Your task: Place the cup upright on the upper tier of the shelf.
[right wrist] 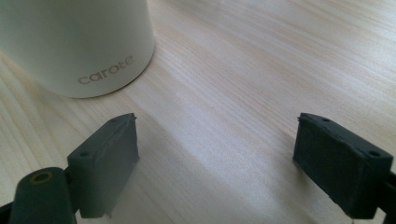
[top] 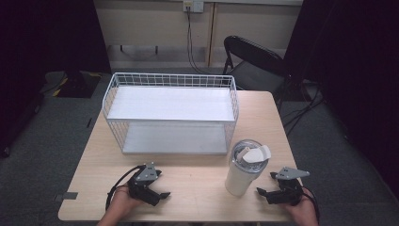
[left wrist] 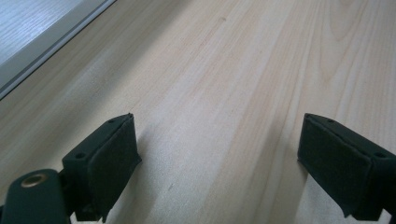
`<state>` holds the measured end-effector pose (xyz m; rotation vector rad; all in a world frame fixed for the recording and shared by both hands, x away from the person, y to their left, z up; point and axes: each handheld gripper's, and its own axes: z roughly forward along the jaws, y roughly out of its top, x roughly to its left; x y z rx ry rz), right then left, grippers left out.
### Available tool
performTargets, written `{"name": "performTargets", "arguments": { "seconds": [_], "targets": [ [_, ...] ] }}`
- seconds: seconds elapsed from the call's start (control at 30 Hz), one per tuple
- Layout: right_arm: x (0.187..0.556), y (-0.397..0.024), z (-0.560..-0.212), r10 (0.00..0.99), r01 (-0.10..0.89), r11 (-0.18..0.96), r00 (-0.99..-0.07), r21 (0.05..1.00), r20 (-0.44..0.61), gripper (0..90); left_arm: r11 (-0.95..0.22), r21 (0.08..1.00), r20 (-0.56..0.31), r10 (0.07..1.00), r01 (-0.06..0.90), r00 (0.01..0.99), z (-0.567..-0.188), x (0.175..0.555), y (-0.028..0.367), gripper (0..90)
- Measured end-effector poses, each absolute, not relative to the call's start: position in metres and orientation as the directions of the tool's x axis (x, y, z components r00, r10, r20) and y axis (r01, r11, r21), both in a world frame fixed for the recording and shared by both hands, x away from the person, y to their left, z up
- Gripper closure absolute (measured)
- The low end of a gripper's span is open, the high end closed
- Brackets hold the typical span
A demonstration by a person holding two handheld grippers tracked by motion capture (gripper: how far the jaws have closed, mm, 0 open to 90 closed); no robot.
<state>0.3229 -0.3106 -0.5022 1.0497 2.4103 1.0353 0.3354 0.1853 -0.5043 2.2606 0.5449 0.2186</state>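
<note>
Right gripper view: tumbler (right wrist: 74, 42) beyond left finger (right wrist: 105, 163).

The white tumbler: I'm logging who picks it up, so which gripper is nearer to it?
Right. The right gripper sits just beside the white tumbler, open and not touching. The left gripper rests open across the table, farther off.

left gripper (left wrist: 219, 154) jaws spread wide, bare wooden table (left wrist: 224, 70), white shelf edge (left wrist: 42, 32)
</note>
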Motion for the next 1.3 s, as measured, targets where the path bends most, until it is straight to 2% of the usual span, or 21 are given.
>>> {"name": "performTargets", "arguments": {
  "seconds": [0.33, 0.5, 0.93, 1.3],
  "targets": [
    [0.319, -0.306, -0.488, 0.674, 0.486, 0.466, -0.737, 0.740, 0.059, 14.3, -0.600, 0.735, -0.016, 0.449, 0.314, 0.894, -0.504, 0.336, 0.185, 11.2],
    [0.316, -0.300, -0.479, 0.634, 0.455, 0.494, -0.772, 0.741, 0.052, 13.4, -0.600, 0.736, -0.016, 0.449, 0.315, 0.893, -0.504, 0.335, 0.185, 11.2],
    [0.313, -0.279, -0.446, 0.557, 0.378, 0.457, -0.828, 0.805, 0.072, 13.3, -0.600, 0.735, -0.015, 0.449, 0.314, 0.893, -0.504, 0.335, 0.186, 11.2],
    [0.320, -0.266, -0.439, 0.531, 0.344, 0.393, -0.842, 0.853, 0.095, 12.1, -0.600, 0.736, -0.016, 0.449, 0.315, 0.893, -0.504, 0.335, 0.185, 11.2]
  ]
}}
